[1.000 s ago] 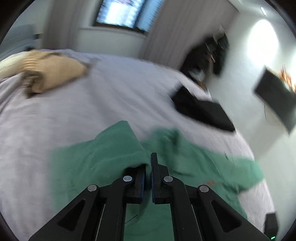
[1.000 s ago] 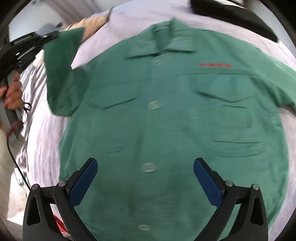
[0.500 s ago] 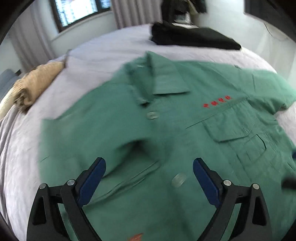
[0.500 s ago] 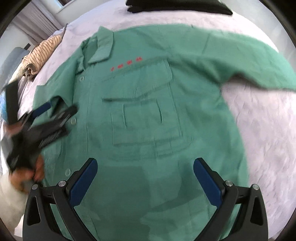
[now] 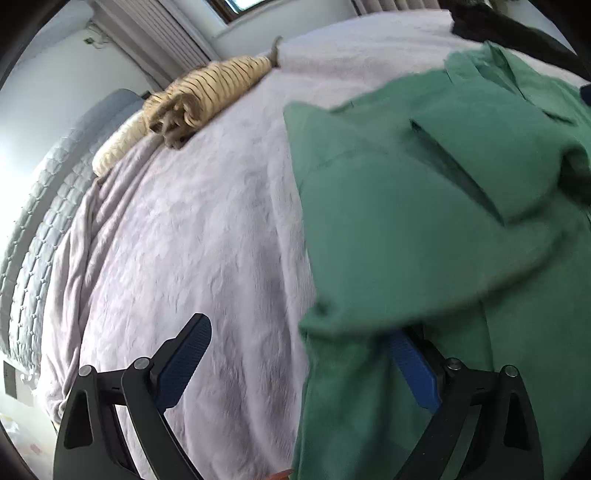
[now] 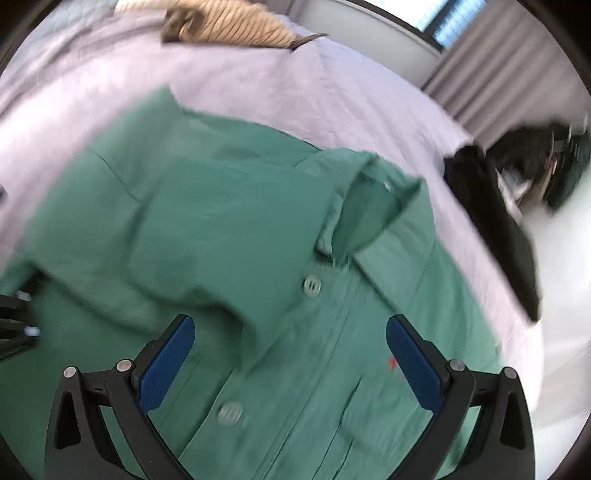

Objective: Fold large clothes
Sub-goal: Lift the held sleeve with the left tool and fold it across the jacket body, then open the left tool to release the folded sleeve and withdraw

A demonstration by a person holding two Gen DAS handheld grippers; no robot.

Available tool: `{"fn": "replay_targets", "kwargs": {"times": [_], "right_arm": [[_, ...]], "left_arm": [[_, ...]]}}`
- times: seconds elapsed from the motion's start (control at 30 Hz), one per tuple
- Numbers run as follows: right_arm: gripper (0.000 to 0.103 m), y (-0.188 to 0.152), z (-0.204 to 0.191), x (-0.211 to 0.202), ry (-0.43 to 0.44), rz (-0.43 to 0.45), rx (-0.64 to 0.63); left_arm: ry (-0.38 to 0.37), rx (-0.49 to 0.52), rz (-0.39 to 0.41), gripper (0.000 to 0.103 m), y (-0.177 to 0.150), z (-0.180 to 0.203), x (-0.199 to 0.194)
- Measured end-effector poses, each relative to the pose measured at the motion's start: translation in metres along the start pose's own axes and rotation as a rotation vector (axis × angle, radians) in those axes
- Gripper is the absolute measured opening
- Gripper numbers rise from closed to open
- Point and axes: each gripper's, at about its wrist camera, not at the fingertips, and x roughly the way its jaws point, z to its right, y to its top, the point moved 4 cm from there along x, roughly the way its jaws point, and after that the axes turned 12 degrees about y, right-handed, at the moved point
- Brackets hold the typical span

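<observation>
A green button-up shirt [image 5: 424, 221] lies front up on the lilac bed cover [image 5: 192, 240]. One sleeve is folded across its chest, and the sleeve's end covers the tip of my left gripper's right finger. My left gripper [image 5: 295, 354] stands open over the shirt's left edge, pressing on nothing. In the right wrist view the shirt [image 6: 258, 221] shows its collar, buttons and the folded sleeve. My right gripper [image 6: 290, 354] is open just above the button line, below the collar, with nothing held. A black part of the other gripper [image 6: 14, 328] shows at the left edge.
A beige striped garment [image 5: 207, 96] lies rolled near the head of the bed [image 6: 229, 22]. A folded black garment [image 6: 495, 221] sits at the far right edge of the bed cover [image 6: 332, 92]. A grey quilted headboard [image 5: 37, 221] borders the left side.
My left gripper was shut on the green sleeve and has opened; the sleeve now lies folded over the shirt's chest. Both views have swung and dropped closer to the shirt. The right gripper stayed open.
</observation>
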Motion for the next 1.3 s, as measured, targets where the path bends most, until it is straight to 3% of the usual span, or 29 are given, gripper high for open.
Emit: {"fn": "replay_targets", "kwargs": {"times": [0.03, 0.1, 0.13, 0.17, 0.23, 0.3, 0.37, 0.5, 0.6, 0.73, 0.77, 0.87, 0.97, 1.1, 1.13, 1.2, 1.23, 1.27, 1.3], "right_arm": [[0.1, 0.005, -0.002, 0.01, -0.05, -0.014, -0.04], [0.071, 0.013, 0.001, 0.013, -0.047, 0.002, -0.04], [0.03, 0.018, 0.008, 0.009, -0.009, 0.028, 0.012], [0.018, 0.021, 0.024, -0.002, 0.061, 0.088, 0.142], [0.018, 0.014, 0.06, -0.014, 0.171, 0.183, 0.4], [0.02, -0.018, 0.102, -0.017, 0.346, 0.263, 0.748], [0.046, -0.06, 0.128, 0.003, 0.549, 0.269, 1.091], [0.047, -0.12, 0.131, 0.04, 0.79, 0.268, 1.472], [0.047, -0.142, 0.13, 0.039, 0.876, 0.332, 1.626], [0.055, -0.153, 0.141, 0.03, 0.891, 0.336, 1.662], [0.06, -0.154, 0.142, 0.026, 0.896, 0.316, 1.64], [0.062, -0.145, 0.134, 0.015, 0.926, 0.268, 1.524], [0.062, -0.12, 0.099, 0.006, 1.007, 0.213, 1.377], [0.062, -0.069, 0.032, 0.019, 1.136, 0.136, 1.251], [0.062, -0.061, 0.019, 0.026, 1.145, 0.119, 1.247], [0.062, -0.051, 0.005, 0.041, 1.126, 0.091, 1.264], [0.053, -0.048, 0.003, 0.048, 1.11, 0.091, 1.284], [0.018, -0.045, 0.004, 0.051, 1.092, 0.09, 1.3], [0.003, -0.043, 0.003, 0.052, 1.068, 0.07, 1.3]], "left_arm": [[0.019, -0.034, -0.001, 0.096, 0.002, -0.004, 0.005], [0.078, -0.142, -0.035, 0.096, 0.0, -0.022, 0.014], [0.081, -0.185, -0.059, 0.099, -0.002, -0.029, 0.021], [0.043, -0.26, -0.096, 0.103, -0.005, -0.04, 0.035], [-0.021, -0.34, -0.134, 0.103, -0.013, -0.051, 0.043], [-0.082, -0.385, -0.15, 0.103, -0.017, -0.056, 0.046], [-0.096, -0.383, -0.145, 0.103, -0.017, -0.054, 0.045], [-0.096, -0.365, -0.137, 0.103, -0.015, -0.055, 0.049], [-0.128, -0.367, -0.148, 0.103, -0.015, -0.063, 0.052], [-0.212, -0.307, -0.154, 0.103, -0.014, -0.074, 0.043], [-0.258, -0.284, -0.158, 0.103, -0.015, -0.077, 0.036], [-0.382, -0.288, -0.164, 0.103, -0.013, -0.089, 0.02], [-0.458, -0.332, -0.169, 0.103, 0.013, -0.094, 0.028], [-0.591, -0.32, -0.24, 0.102, 0.046, -0.066, 0.063], [-0.601, -0.301, -0.268, 0.095, 0.05, -0.056, 0.071], [-0.591, -0.26, -0.305, 0.041, 0.051, -0.042, 0.079], [-0.592, -0.243, -0.323, 0.028, 0.05, -0.037, 0.082], [-0.587, -0.238, -0.325, 0.022, 0.048, -0.035, 0.081], [-0.577, -0.237, -0.308, 0.022, 0.048, -0.036, 0.079]]}}
